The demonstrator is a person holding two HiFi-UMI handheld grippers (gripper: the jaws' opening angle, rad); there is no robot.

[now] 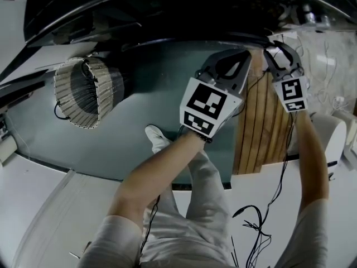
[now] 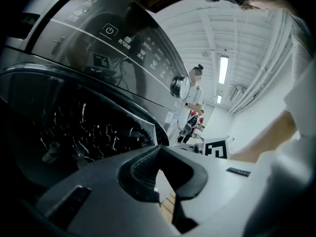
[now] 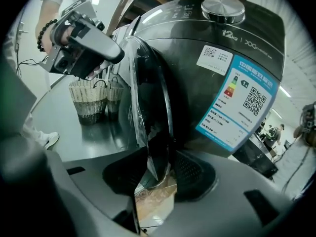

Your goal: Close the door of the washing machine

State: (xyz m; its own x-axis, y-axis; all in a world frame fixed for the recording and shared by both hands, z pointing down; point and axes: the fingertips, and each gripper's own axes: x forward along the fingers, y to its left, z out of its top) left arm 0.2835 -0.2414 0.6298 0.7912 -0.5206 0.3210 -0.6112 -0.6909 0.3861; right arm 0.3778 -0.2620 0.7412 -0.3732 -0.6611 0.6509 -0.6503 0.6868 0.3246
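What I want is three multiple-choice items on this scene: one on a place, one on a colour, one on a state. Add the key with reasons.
1. The woven basket stands on: A. the floor; B. a table; C. a shelf.
2. The sticker on the washing machine has a border that is: A. red; B. blue; C. yellow.
3. The right tongs are: A. shut, empty; B. open around the edge of the door; C. shut on a cloth.
Key: A, grey floor lies under it; B, a blue frame rims the sticker; B, they stand apart with the door's edge between them.
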